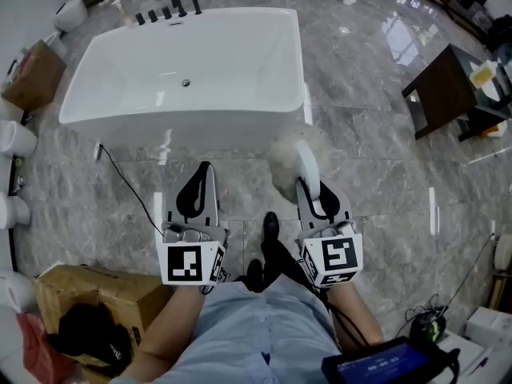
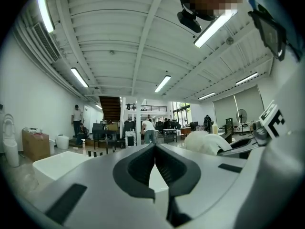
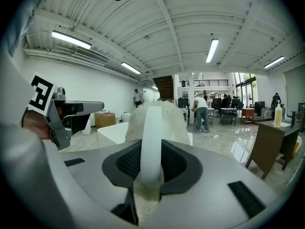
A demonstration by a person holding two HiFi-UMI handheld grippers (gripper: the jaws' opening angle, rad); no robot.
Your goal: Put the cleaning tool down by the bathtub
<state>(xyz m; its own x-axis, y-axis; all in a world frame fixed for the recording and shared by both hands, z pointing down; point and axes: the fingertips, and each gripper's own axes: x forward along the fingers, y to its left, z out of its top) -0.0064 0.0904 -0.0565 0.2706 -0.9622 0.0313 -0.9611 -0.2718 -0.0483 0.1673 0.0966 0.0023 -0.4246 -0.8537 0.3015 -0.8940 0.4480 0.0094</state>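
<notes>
**Duster in hand at the near side of the tub**

From the head view we look down on a white bathtub [image 1: 184,70] lying across the far side of a grey marble floor [image 1: 384,182], with black taps [image 1: 168,10] on its far rim. Only the gripper views show the hall beyond: a high ribbed ceiling with strip lights, a staircase, and people [image 3: 201,109] at desks far off.

The right gripper [image 3: 151,168] is clamped on the white handle of the cleaning tool [image 1: 298,160]. The tool's fluffy head sits just off the tub's near right corner; we cannot tell whether it touches the tub. The left gripper [image 2: 155,149] carries nothing, with its jaws closed together, and points at the tub's near wall.

To the right, well apart from the tub, stands a dark wooden table [image 1: 448,86]. A cardboard box [image 1: 88,294] sits near left, and white toilets [image 1: 16,138] line the left edge. A thin black cable [image 1: 128,186] trails over the floor between the tub and the left gripper. Open floor lies between tub and table.
</notes>
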